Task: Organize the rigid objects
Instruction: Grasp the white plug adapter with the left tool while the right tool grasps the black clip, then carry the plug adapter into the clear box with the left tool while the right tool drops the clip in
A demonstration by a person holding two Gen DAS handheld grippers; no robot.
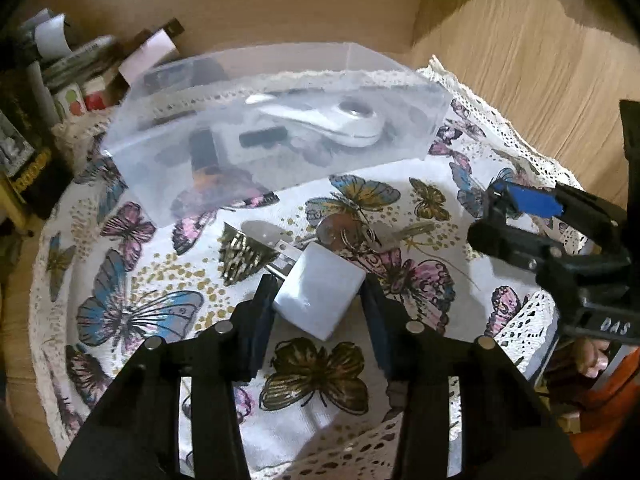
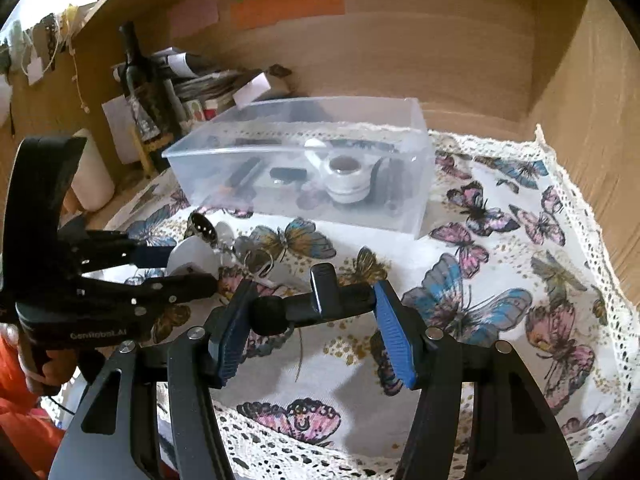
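Note:
My left gripper (image 1: pixel 318 292) is shut on a white cube-shaped charger plug (image 1: pixel 318 298), held just above the butterfly cloth; it also shows in the right wrist view (image 2: pixel 192 258). My right gripper (image 2: pixel 312 304) is shut on a black clip-like holder (image 2: pixel 316 304), and it appears at the right of the left wrist view (image 1: pixel 516 208). A clear plastic box (image 1: pixel 280 136) stands at the back of the cloth with a white mouse-shaped item (image 1: pixel 340 120), a white cup (image 2: pixel 344 178) and dark small items inside.
A metal clip (image 1: pixel 244 252) and a key ring with keys (image 1: pixel 348 234) lie on the cloth in front of the box. Bottles and papers (image 2: pixel 160 80) crowd the back left. Wooden walls (image 2: pixel 580 120) close in the back and right.

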